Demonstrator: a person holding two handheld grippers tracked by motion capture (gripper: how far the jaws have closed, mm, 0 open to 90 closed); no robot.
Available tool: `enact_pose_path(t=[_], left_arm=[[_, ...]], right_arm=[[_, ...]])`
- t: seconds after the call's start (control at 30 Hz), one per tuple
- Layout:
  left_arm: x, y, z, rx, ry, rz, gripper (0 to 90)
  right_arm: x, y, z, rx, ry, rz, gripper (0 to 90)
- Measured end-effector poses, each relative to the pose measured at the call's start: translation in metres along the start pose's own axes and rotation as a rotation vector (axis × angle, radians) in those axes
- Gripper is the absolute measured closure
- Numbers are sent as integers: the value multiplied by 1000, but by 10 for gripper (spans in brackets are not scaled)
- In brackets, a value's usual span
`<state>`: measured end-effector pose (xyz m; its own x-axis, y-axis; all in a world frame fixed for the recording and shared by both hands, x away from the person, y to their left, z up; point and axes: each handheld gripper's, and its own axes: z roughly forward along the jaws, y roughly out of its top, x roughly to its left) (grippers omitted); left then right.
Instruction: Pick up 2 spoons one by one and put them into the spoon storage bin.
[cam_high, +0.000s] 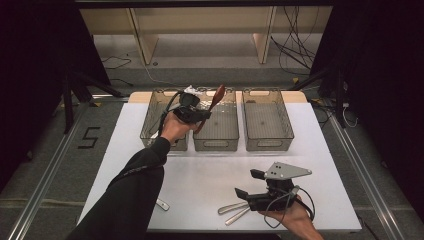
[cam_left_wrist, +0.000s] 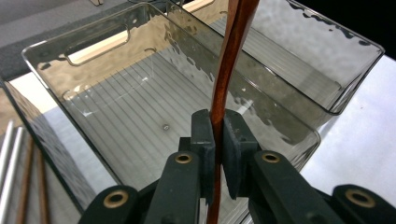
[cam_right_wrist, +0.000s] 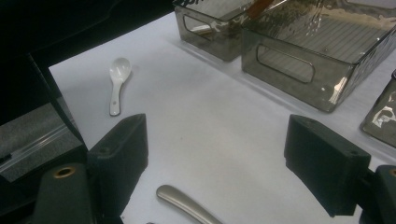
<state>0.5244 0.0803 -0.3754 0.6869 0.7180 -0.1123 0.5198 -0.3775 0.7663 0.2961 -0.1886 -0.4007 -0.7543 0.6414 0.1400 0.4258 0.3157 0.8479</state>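
My left gripper (cam_high: 204, 116) hangs over the near left corner of the middle clear bin (cam_high: 215, 145). It is shut on a brown wooden spoon (cam_high: 217, 95) that slants up and to the right. In the left gripper view the pads (cam_left_wrist: 205, 140) pinch the spoon's thin handle (cam_left_wrist: 224, 79) above that bin's ribbed floor. My right gripper (cam_high: 248, 183) rests low at the table's front right with its jaws wide open and nothing between them. Just below it lie metal utensil handles (cam_high: 232, 207); one handle (cam_right_wrist: 187, 205) shows between the open jaws (cam_right_wrist: 217, 140).
Three clear grey bins stand in a row at the back: left (cam_high: 150, 127), middle, right (cam_high: 270, 145). The left bin holds metal and wooden sticks (cam_left_wrist: 14, 158). A white ceramic spoon (cam_right_wrist: 116, 81) lies on the white table (cam_high: 210, 170) near the front left.
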Motion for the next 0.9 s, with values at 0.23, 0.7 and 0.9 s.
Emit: enact_pose_path(t=[0.23, 0.7, 0.9], left_arm=[[2, -5, 6, 5, 5, -7, 830], [5, -14, 16, 24, 28, -50, 789], [5, -14, 6, 41, 23, -34, 630]], right_arm=[[0, 0, 0, 3, 1, 2, 227], [0, 0, 0, 3, 0, 0, 227], [0, 0, 0, 5, 1, 0, 227]])
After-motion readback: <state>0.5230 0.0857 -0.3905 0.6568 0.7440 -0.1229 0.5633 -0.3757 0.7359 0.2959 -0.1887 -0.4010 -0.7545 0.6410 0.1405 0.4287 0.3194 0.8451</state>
